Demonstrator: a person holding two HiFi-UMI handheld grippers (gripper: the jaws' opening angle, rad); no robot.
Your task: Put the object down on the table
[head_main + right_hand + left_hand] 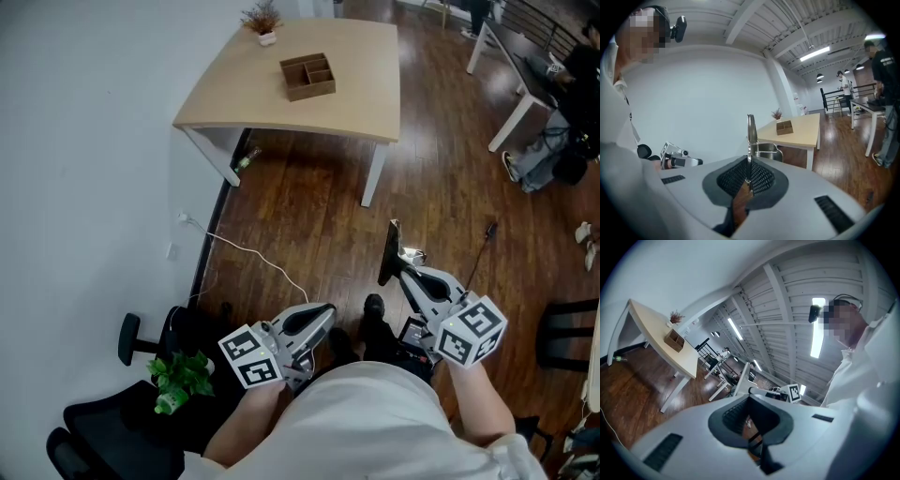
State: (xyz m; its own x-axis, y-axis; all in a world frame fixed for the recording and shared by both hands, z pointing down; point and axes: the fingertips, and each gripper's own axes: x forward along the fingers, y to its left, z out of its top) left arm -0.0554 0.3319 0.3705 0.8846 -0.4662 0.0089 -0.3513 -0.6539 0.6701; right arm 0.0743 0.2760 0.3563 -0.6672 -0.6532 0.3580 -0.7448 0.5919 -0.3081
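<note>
My right gripper (pixel 401 267) is shut on a thin metal utensil (pixel 387 251), which sticks forward over the wooden floor. In the right gripper view the utensil (pixel 750 136) stands edge-on, straight up out of the closed jaws of my right gripper (pixel 748 180). My left gripper (pixel 323 317) is held close to my body; its jaws look shut, with nothing between them, in the left gripper view (pixel 751 420). The light wooden table (pixel 366 98) stands well ahead. It carries a brown compartment box (pixel 307 77) and a small potted plant (pixel 263 23).
A black office chair (pixel 103 422) and a green plant (pixel 183 375) are at my lower left by the white wall. A white cable (pixel 246 251) runs over the floor. A bottle (pixel 246 159) lies under the table. White desks (pixel 520 80) and a person (pixel 574 89) are at upper right.
</note>
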